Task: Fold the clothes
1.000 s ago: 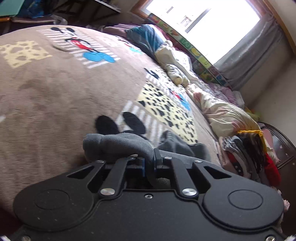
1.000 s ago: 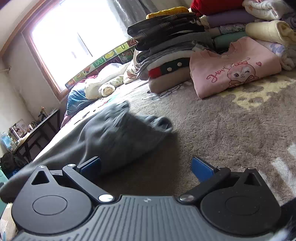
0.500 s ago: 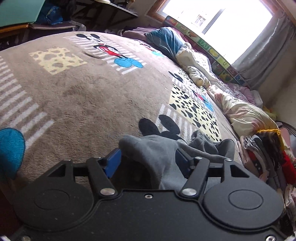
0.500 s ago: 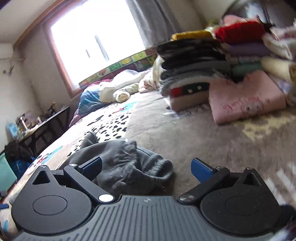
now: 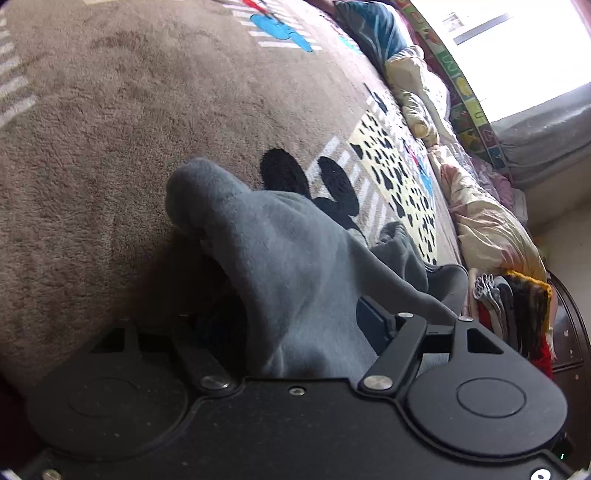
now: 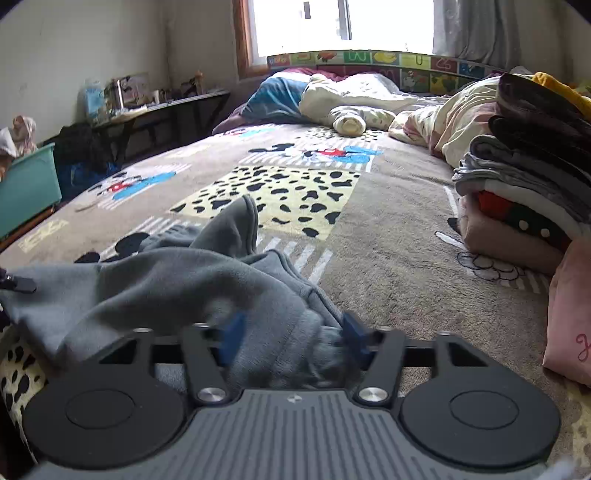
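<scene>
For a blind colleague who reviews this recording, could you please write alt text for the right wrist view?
The right gripper has its blue fingers part-closed around a bunched edge of a grey fleece garment, which lies crumpled on a brown cartoon-print blanket. A stack of folded clothes stands at the right, with rumpled bedding under a bright window behind.

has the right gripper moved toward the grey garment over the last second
Yes. The right gripper was open and short of the grey garment before; now its fingers straddle the cloth's bunched edge, and the folded clothes stack sits further right in its view.

Cartoon-print brown blanket (image 6: pixel 388 258), bright window (image 6: pixel 343 22), cluttered dark side table (image 6: pixel 166 107)
</scene>
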Demonstrator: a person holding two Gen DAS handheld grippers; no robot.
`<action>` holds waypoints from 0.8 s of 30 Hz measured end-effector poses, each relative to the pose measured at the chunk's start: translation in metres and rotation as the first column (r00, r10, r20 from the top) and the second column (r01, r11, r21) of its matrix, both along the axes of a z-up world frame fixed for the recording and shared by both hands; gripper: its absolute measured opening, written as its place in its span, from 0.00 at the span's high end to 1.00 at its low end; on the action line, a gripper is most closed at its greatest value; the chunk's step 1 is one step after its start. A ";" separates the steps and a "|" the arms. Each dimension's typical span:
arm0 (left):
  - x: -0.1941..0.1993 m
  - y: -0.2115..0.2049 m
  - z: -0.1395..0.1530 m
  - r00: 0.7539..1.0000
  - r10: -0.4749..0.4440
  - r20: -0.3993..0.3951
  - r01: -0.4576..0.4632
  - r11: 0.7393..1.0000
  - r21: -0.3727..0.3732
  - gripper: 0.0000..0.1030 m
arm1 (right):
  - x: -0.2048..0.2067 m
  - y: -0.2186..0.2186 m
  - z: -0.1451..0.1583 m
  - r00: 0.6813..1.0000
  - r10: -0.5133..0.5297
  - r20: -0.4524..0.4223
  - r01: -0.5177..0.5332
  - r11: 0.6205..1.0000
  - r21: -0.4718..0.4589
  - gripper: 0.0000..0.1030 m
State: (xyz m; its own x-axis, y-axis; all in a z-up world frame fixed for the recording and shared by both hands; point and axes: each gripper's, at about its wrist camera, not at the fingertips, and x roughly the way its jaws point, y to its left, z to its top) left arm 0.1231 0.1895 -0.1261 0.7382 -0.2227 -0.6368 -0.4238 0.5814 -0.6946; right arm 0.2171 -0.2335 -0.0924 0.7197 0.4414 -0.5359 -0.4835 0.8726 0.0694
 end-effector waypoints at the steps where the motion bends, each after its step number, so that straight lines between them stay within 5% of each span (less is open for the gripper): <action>1: 0.005 0.003 -0.002 1.000 0.019 -0.003 -0.019 1.000 -0.018 0.28 | -0.009 0.002 0.001 0.999 0.028 0.015 -0.028 1.000 -0.005 0.67; 3: 0.017 0.009 -0.001 0.998 0.061 -0.015 -0.062 0.997 -0.039 0.26 | -0.030 0.004 0.003 0.995 0.083 0.048 -0.082 0.996 -0.015 0.74; 4: 0.022 0.011 -0.001 0.996 0.088 -0.029 -0.090 0.994 -0.062 0.24 | -0.043 0.006 0.005 0.990 0.122 0.066 -0.121 0.992 -0.024 0.91; 9: 0.039 0.022 0.000 0.965 0.237 -0.108 -0.250 0.960 -0.129 0.21 | -0.106 0.023 -0.003 0.953 0.287 0.095 -0.273 0.952 -0.136 0.92; 10: 0.040 0.022 0.001 0.956 0.267 -0.120 -0.282 0.950 -0.132 0.34 | -0.117 0.025 -0.007 0.949 0.305 0.082 -0.290 0.945 -0.151 0.92; 11: 0.042 0.022 0.002 0.960 0.257 -0.108 -0.269 0.955 -0.122 0.70 | -0.124 0.026 -0.010 0.947 0.313 0.069 -0.299 0.941 -0.159 0.92; 12: 0.043 0.022 0.003 0.965 0.246 -0.095 -0.256 0.960 -0.112 0.90 | -0.130 0.027 -0.014 0.948 0.313 0.059 -0.300 0.939 -0.168 0.92; 15: 0.045 0.018 0.026 0.987 0.142 0.070 -0.136 0.986 -0.093 0.91 | -0.148 0.026 -0.021 0.954 0.298 0.038 -0.288 0.942 -0.169 0.92; 17: 0.047 0.014 0.042 0.982 0.068 0.179 -0.056 0.996 -0.070 0.91 | -0.153 0.021 -0.023 0.958 0.285 0.013 -0.280 0.948 -0.152 0.92; 19: 0.042 0.015 0.075 0.887 -0.072 0.456 0.093 0.995 -0.022 0.91 | -0.159 0.019 -0.021 0.958 0.287 -0.009 -0.285 0.948 -0.140 0.92; 21: 0.032 0.013 0.102 0.761 -0.238 0.604 0.200 0.971 0.131 0.77 | -0.163 0.017 -0.019 0.955 0.295 -0.041 -0.298 0.945 -0.134 0.92; 22: 0.030 0.017 0.108 0.762 -0.270 0.588 0.212 0.963 0.168 0.39 | -0.164 0.017 -0.020 0.951 0.302 -0.068 -0.308 0.940 -0.144 0.92; 23: 0.029 0.024 0.108 0.810 -0.269 0.521 0.195 0.962 0.193 0.07 | -0.167 0.018 -0.020 0.946 0.310 -0.093 -0.322 0.932 -0.165 0.92; 24: 0.023 0.034 0.100 0.849 -0.241 0.469 0.163 0.966 0.202 0.06 | -0.172 0.020 -0.020 0.941 0.319 -0.110 -0.335 0.922 -0.192 0.92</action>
State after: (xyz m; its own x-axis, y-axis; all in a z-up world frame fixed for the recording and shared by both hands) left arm 0.1461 0.2235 -0.0263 0.9103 -0.3329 -0.2460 0.0834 0.7296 -0.6788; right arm 0.0452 -0.2136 -0.1119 0.5082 0.5196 -0.6869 -0.7444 0.6660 -0.0470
